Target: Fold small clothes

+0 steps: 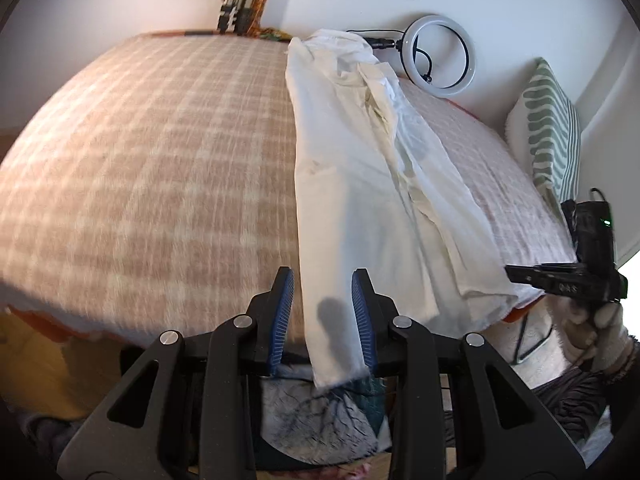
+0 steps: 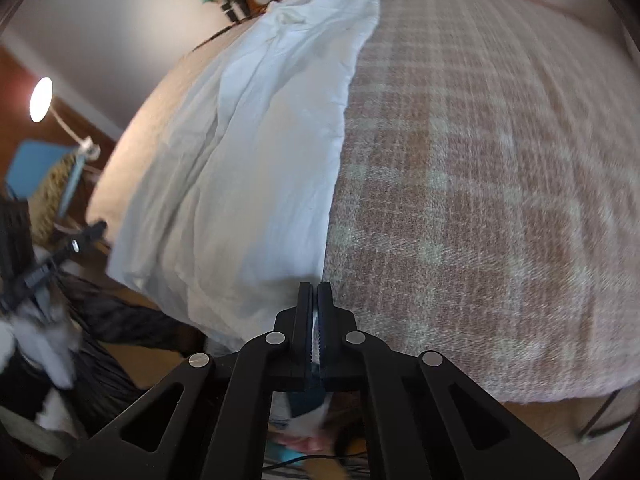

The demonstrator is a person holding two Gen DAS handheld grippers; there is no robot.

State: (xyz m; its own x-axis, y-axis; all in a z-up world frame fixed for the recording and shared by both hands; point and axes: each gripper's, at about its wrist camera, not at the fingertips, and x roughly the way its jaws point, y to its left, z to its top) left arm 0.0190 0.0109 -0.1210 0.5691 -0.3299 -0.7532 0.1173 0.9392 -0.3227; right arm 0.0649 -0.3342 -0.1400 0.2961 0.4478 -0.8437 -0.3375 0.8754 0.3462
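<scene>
A long white cotton garment lies folded lengthwise across the bed's pink-and-cream checked blanket, its near end draped over the bed's front edge. The left gripper stands with its blue-padded fingers parted on either side of that hanging end (the pads are not pressing it). The right gripper is closed at the garment's near corner; whether it pinches cloth is unclear.

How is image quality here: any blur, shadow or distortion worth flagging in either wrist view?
Left wrist view: plaid blanket smeared by motion blur, a dark shadow on the white garment near its lower end, strong fisheye bulge. Right wrist view: blanket blurred too, lamp blown out.
</scene>
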